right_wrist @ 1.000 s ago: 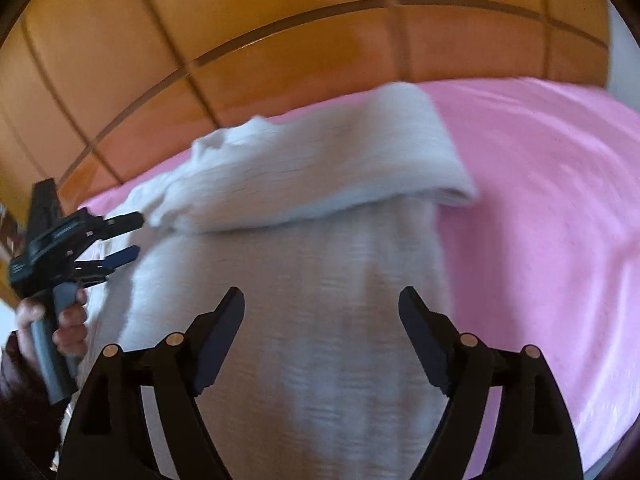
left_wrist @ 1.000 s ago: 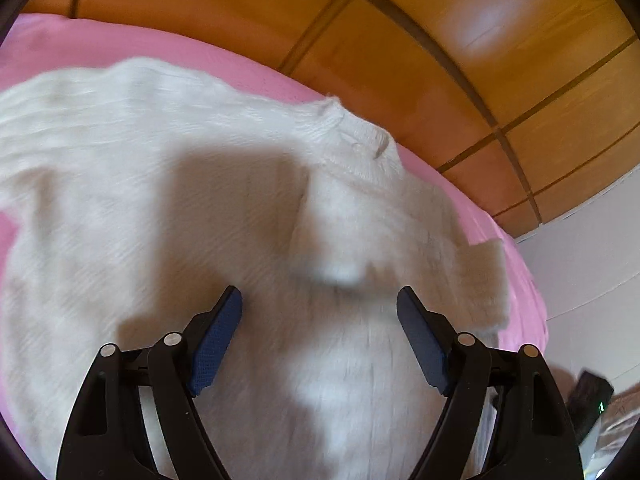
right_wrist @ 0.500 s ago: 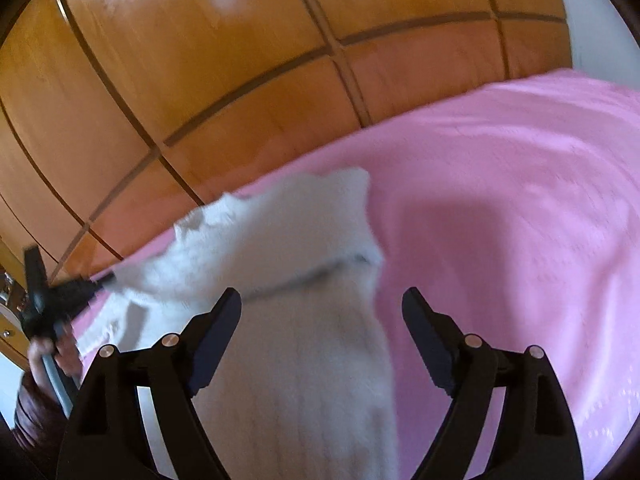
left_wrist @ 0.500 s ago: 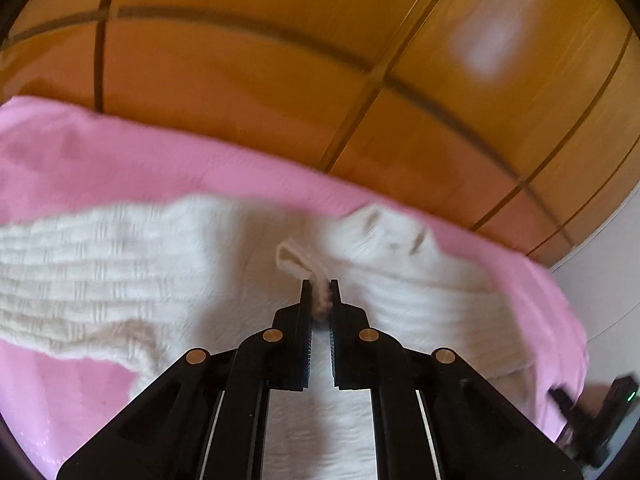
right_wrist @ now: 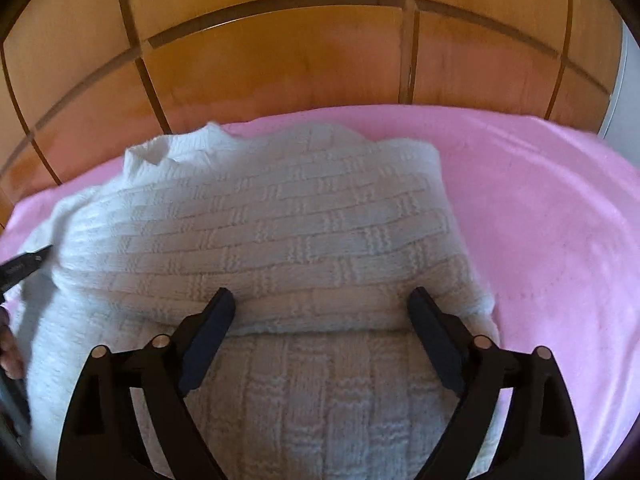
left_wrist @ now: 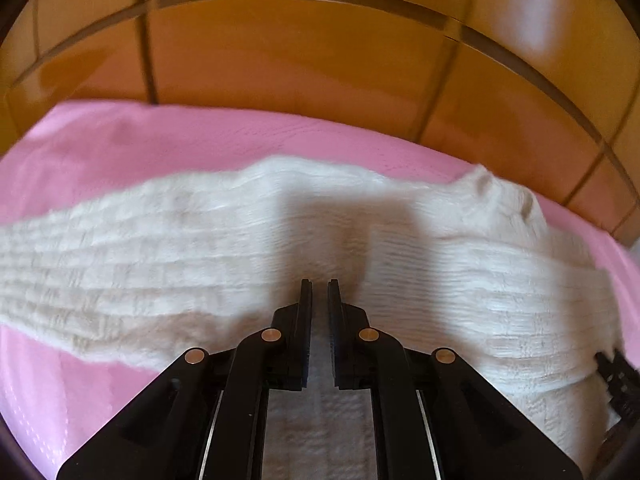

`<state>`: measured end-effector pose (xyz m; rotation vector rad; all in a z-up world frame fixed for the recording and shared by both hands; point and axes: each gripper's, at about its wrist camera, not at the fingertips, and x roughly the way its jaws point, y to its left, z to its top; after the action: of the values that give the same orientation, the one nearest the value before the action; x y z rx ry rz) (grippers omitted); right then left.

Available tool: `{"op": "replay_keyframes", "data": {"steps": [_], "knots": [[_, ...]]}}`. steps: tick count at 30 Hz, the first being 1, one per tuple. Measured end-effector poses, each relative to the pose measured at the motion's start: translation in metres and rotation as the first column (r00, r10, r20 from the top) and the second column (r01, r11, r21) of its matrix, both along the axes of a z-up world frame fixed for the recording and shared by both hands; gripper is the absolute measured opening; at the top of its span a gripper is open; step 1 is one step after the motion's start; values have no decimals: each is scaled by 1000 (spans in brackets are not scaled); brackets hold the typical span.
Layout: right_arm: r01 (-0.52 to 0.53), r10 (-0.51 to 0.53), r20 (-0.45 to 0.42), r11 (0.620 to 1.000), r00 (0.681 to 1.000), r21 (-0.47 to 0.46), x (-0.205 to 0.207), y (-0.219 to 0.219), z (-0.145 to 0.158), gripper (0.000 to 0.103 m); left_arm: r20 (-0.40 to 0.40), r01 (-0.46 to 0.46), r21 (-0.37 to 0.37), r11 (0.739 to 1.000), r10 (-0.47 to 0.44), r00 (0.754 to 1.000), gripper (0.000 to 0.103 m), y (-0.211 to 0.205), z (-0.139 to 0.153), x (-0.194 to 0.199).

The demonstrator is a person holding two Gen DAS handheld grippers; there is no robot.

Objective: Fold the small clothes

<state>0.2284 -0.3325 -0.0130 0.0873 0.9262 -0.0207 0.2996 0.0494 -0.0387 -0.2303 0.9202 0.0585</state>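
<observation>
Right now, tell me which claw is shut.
The left claw: its jaws stand almost together above the white sweater. The right claw differs: its jaws are wide and opening, the sweater below them unpinched.

Pink bed surface (right_wrist: pixel 540 208), apparently a blanket, adjoins the wooden panelling (right_wrist: pixel 280 60); the white knitted sweater (right_wrist: pixel 280 232) lies directly on it.

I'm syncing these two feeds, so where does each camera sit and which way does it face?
Left wrist: on the left gripper, angled down at the white sweater on the pink cover; its own jaws nearly shut.
Right wrist: on the right gripper, angled down at the sweater's folded part; its jaws opening, a hand at the left edge.
Shared: sweater, cover, wooden panels behind.
</observation>
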Motion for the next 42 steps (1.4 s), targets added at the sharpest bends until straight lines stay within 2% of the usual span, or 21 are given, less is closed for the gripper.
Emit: {"op": "replay_keyframes", "data": {"steps": [2,3,4,9,12,15,18,20,21,25,28,31,32,33,34,35,37,39,42], "knots": [[2,-2,6,1000,1000,4,-1,-1,-2,91,-5,-19,-64,998,18,1000,28,18,0,-12],[3,-3,7,1000,1000,5,-2,-1,-2,91,-3,-29,-84,996,29,1000,43,25,1,-19],[3,-3,10,1000,1000,3,-2,-1,-2,91,1,-35,-105,994,36,999,46,35,3,-30],[31,-28,75,999,997,-42,-20,8,14,99,-10,-104,-195,975,104,995,46,81,10,-75],[8,-6,108,1000,994,-19,-38,19,22,100,-13,-165,-278,946,168,986,46,120,7,-102],[-66,65,98,998,993,7,-58,39,23,101,13,-253,-328,910,273,962,46,162,7,-126],[-143,142,46,989,989,23,-70,61,10,101,-1,-382,-359,851,409,912,46,209,3,-144],[-152,153,35,988,988,-28,-78,74,0,101,-16,-446,-404,798,481,876,46,239,0,-155],[-147,150,51,988,987,-53,-83,78,-1,101,-22,-475,-439,762,520,854,46,255,-1,-161],[-131,132,55,991,990,-26,-84,74,-2,101,-37,-542,-527,654,619,784,46,302,-4,-172],[-133,134,53,991,990,-24,-79,74,-3,101,-68,-588,-563,580,677,733,46,336,-9,-172],[-132,134,55,991,989,-31,-81,76,-2,101,-85,-620,-576,533,715,694,46,362,-13,-169],[-131,133,54,991,990,-37,-82,77,-2,101,-86,-624,-573,532,718,691,43,367,-14,-166],[-130,133,54,990,990,-46,-82,78,-2,101,-91,-634,-551,543,716,692,34,370,-13,-162],[-129,132,54,990,990,-51,-84,79,-2,101,-96,-644,-513,568,708,700,19,371,-11,-156],[-128,131,54,990,990,-56,-85,80,-1,101,-103,-642,-492,588,693,713,10,370,-11,-150],[-127,130,53,990,990,-60,-85,81,-1,101,-101,-618,-500,607,668,737,7,368,-8,-147],[-127,130,53,990,990,-59,-85,81,-1,101,-53,-571,-513,641,641,766,6,357,4,-146],[-127,130,54,990,990,-61,-85,81,-1,101,36,-446,-530,722,544,838,6,316,27,-141]]}}
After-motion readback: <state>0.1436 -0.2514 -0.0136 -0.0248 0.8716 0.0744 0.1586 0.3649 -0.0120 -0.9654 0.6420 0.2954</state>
